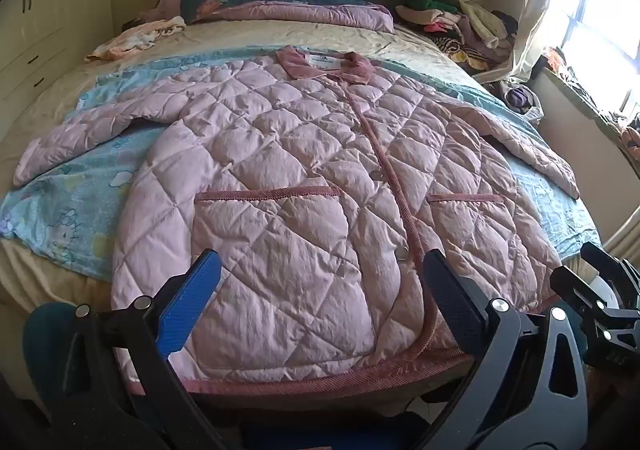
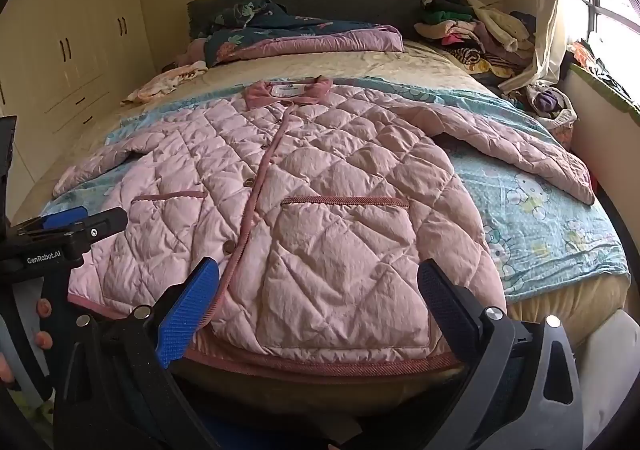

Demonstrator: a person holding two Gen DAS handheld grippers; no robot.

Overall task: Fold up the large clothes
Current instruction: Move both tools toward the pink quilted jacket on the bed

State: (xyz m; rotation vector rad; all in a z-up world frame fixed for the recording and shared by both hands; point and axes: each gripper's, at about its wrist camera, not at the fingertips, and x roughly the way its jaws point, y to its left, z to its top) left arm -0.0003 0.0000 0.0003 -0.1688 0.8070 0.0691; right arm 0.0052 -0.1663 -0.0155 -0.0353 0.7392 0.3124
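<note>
1. The fingers of the left gripper (image 1: 320, 298) are spread wide with nothing between them, held above the hem at the 6 o'clock edge, probably so that either side of the garment can be reached.
2. The right gripper (image 2: 318, 298) is likewise fully apart and empty, poised over the near hem beside the other tool.
3. The pink quilted jacket (image 2: 280, 210) is laid front-up and buttoned on the bed (image 2: 560, 298), collar (image 1: 324, 64) at 12 o'clock, hem at 6 o'clock, so folding can start from a flat shape.
4. Both sleeves are spread out, towards 9 and 3 o'clock, and are judged ready to be folded inward first.
5. A blue printed sheet (image 1: 60, 210) lies under it.
6. A clothes pile (image 2: 472, 30) is kept at 1 o'clock, well apart.
</note>
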